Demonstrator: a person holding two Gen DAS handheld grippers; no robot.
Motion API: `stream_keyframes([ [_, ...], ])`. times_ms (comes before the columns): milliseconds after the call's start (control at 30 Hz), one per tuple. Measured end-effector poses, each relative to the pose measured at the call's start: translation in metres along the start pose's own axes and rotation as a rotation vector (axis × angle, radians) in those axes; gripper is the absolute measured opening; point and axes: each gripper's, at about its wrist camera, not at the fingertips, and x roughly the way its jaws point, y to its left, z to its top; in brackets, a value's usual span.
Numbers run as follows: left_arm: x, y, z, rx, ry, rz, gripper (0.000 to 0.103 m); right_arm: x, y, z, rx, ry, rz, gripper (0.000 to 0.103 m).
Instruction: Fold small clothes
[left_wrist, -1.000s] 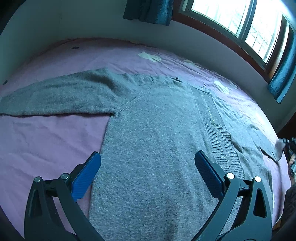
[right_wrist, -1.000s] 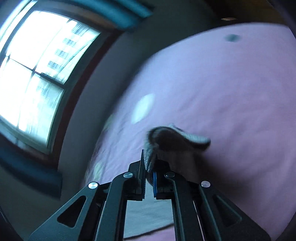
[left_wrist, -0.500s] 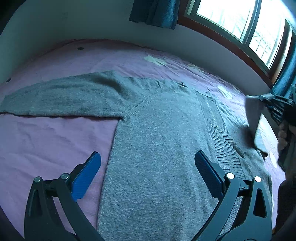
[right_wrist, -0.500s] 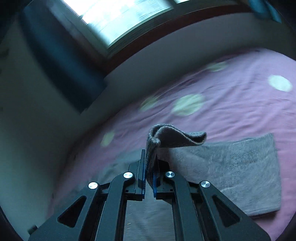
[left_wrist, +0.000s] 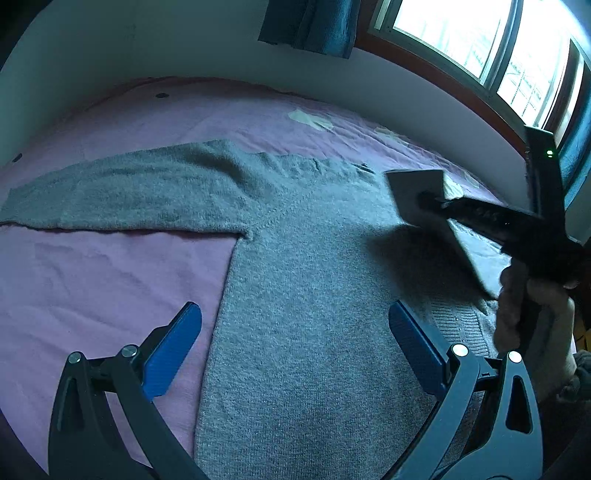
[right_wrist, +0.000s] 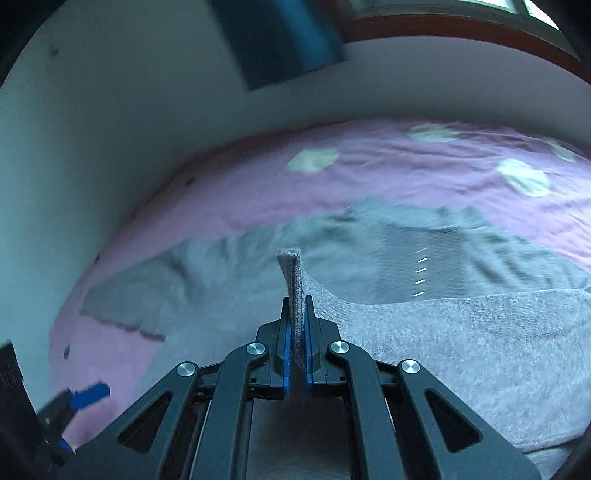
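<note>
A grey knit sweater (left_wrist: 306, 280) lies spread flat on the purple bedsheet (left_wrist: 92, 273), one sleeve (left_wrist: 122, 192) stretched out to the left. My left gripper (left_wrist: 295, 343) is open and empty, hovering above the sweater's lower body. My right gripper (right_wrist: 297, 332) is shut on the other sleeve's cuff (right_wrist: 291, 277) and carries it above the sweater's body. In the left wrist view the right gripper (left_wrist: 424, 199) holds that sleeve (left_wrist: 413, 192) lifted over the sweater's right half, casting a shadow there.
The sheet (right_wrist: 369, 173) has pale round patches (right_wrist: 314, 160). A white wall (left_wrist: 184, 48) borders the bed at the back and left. A window (left_wrist: 480, 40) and dark teal curtain (left_wrist: 310, 22) sit above it. The person's hand (left_wrist: 532, 314) holds the right gripper's handle.
The right gripper has swung the held sleeve from the bed's right side inward over the sweater's body. The left gripper has stayed open and shifted slightly left.
</note>
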Motion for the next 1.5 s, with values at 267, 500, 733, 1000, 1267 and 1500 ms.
stream_keyframes([
  [267, 0.003, -0.001, -0.002, 0.001, 0.009, 0.001, 0.101, 0.031, 0.031, -0.024, -0.128, 0.121, 0.004, 0.005],
  [500, 0.004, 0.000, -0.005, 0.002, 0.012, 0.000, 0.101, 0.038, 0.052, -0.044, -0.290, 0.194, -0.004, 0.005],
  [733, 0.007, -0.001, -0.006, 0.005, 0.020, 0.003, 0.101, 0.037, 0.060, -0.049, -0.323, 0.215, 0.062, 0.012],
  [1000, 0.007, -0.003, -0.008, 0.012, 0.024, -0.012, 0.101, -0.025, -0.006, -0.027, -0.090, 0.137, 0.228, 0.019],
  [1267, 0.012, -0.005, -0.009, 0.007, 0.038, -0.034, 0.101, -0.133, -0.226, -0.029, 0.401, -0.143, -0.056, 0.046],
  [1500, 0.016, -0.012, -0.013, 0.034, 0.049, -0.031, 0.101, -0.098, -0.317, -0.043, 0.641, -0.064, -0.037, 0.046],
])
